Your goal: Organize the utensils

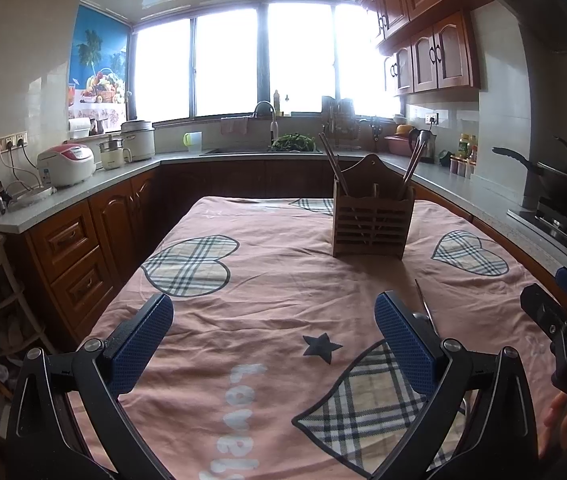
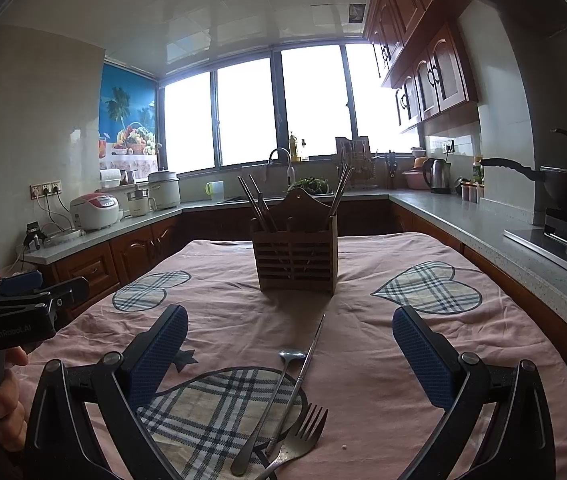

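Both grippers, left gripper point(image 1: 273, 344) and right gripper point(image 2: 289, 350), wide apart, empty.

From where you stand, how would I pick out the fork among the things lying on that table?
Find the wooden utensil holder standing on the pink tablecloth, then look down the cloth to the checked heart patch nearest the camera. Three metal pieces lie there: a spoon, a thin straight chopstick and the fork. The fork lies rightmost and is the only one ending in prongs.
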Action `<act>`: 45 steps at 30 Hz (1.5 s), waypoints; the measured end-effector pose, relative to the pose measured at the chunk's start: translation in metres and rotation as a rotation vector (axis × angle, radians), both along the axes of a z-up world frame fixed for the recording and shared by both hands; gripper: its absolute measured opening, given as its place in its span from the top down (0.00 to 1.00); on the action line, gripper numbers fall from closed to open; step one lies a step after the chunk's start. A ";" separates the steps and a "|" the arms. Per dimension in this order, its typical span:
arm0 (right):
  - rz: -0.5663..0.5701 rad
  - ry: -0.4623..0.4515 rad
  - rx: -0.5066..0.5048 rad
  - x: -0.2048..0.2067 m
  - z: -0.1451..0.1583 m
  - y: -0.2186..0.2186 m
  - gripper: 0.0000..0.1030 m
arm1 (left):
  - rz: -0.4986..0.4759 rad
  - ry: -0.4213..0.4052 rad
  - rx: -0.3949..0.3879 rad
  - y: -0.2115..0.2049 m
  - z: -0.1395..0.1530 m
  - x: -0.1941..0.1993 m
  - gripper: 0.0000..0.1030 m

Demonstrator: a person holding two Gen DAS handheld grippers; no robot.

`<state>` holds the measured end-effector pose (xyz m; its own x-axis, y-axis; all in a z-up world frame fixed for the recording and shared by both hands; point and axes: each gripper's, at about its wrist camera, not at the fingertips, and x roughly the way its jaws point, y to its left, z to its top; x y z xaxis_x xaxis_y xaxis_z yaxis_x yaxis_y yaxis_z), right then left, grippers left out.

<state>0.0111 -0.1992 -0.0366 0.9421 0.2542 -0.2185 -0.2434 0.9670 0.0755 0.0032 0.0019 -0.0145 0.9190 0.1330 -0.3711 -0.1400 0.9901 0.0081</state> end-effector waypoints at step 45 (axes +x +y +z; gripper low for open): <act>0.019 -0.020 0.005 -0.006 0.011 0.006 0.00 | -0.013 -0.013 0.007 0.000 0.005 -0.001 0.00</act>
